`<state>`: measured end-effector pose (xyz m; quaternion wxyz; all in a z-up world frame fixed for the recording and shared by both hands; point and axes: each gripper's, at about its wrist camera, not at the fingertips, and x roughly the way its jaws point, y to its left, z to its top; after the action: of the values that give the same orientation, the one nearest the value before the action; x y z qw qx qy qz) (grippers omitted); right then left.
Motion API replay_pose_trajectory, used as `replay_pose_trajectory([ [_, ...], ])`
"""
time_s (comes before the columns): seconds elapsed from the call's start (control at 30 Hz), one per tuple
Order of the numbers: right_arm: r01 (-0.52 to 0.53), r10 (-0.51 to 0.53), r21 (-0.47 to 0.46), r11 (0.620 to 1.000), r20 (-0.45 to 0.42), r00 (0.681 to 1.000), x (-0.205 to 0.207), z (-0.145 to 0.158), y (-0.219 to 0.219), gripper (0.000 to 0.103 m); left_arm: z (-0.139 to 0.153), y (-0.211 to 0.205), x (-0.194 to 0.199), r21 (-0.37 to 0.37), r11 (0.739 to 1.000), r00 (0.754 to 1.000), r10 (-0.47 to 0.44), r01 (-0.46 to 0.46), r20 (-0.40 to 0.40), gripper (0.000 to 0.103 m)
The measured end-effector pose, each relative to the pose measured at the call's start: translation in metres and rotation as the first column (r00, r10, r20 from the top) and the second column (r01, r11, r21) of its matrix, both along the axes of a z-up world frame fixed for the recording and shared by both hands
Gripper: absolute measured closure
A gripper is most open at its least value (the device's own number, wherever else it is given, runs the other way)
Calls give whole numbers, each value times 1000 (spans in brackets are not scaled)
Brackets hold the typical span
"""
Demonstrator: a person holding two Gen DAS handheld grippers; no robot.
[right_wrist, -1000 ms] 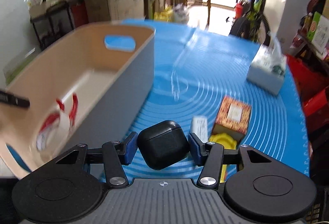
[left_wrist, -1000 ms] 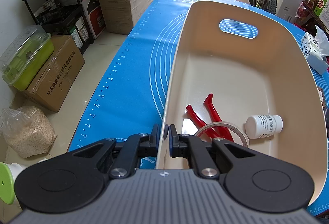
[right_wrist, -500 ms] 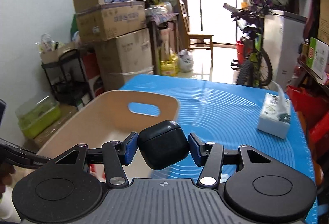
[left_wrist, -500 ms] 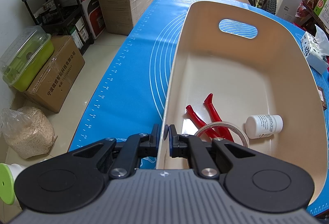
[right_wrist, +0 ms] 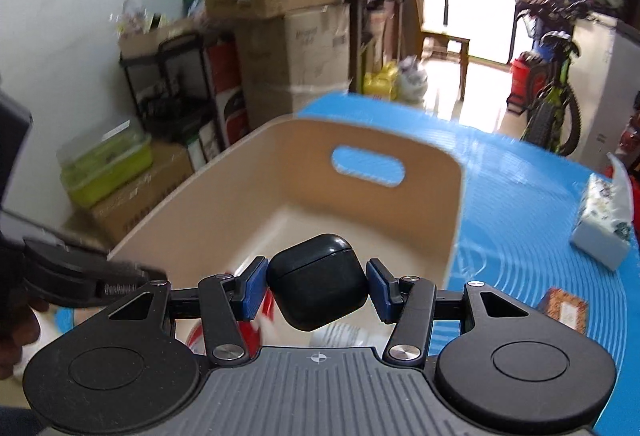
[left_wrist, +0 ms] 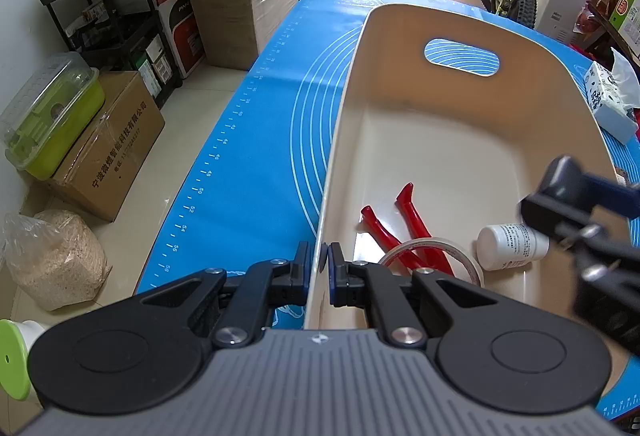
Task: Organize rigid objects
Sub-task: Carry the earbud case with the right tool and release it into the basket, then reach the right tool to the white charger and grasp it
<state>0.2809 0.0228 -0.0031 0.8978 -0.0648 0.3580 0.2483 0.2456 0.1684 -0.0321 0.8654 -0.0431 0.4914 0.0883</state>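
Left gripper (left_wrist: 319, 263) is clenched on the near left wall of the bin (left_wrist: 476, 140), which sits on a blue mat (left_wrist: 256, 156). Right gripper (right_wrist: 317, 289) grasps a black case (right_wrist: 318, 286) over the bin's near end. Pliers (left_wrist: 404, 228), tape (left_wrist: 432, 256) and bottle (left_wrist: 512, 246) lie inside.

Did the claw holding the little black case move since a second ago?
Yes. The right claw with the black earbud case has swung left, from beside the beige bin to over its open inside.
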Motion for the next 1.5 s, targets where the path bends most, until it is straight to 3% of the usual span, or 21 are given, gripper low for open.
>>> replay_pose_trajectory([
  [0.37, -120, 95, -177, 977, -142, 985, -4, -31, 34, 45, 0, 0, -1, 1, 1000, 1000, -3, 3, 2, 93],
  [0.43, -135, 107, -214, 967, -137, 985, -8, -32, 38, 45, 0, -1, -1, 6, 1000, 1000, -3, 3, 1, 93],
  [0.73, -121, 100, -141, 983, -151, 984, -9, -27, 29, 39, 1, -1, 0, 6, 1000, 1000, -4, 4, 1, 93],
  [0.87, -87, 78, -54, 995, -147, 986, -10, -14, 14, 38, 0, -2, 0, 7, 1000, 1000, -4, 4, 1, 92],
  [1.2, 59, -55, 64, 996, -72, 996, -5, 18, -50, 33, 1, -1, 0, 6, 1000, 1000, -3, 3, 1, 92],
  [1.5, 261, -259, 74, 963, -32, 965, 13, 21, -112, 32, 1, 0, 0, 6, 1000, 1000, -2, 2, 1, 92],
])
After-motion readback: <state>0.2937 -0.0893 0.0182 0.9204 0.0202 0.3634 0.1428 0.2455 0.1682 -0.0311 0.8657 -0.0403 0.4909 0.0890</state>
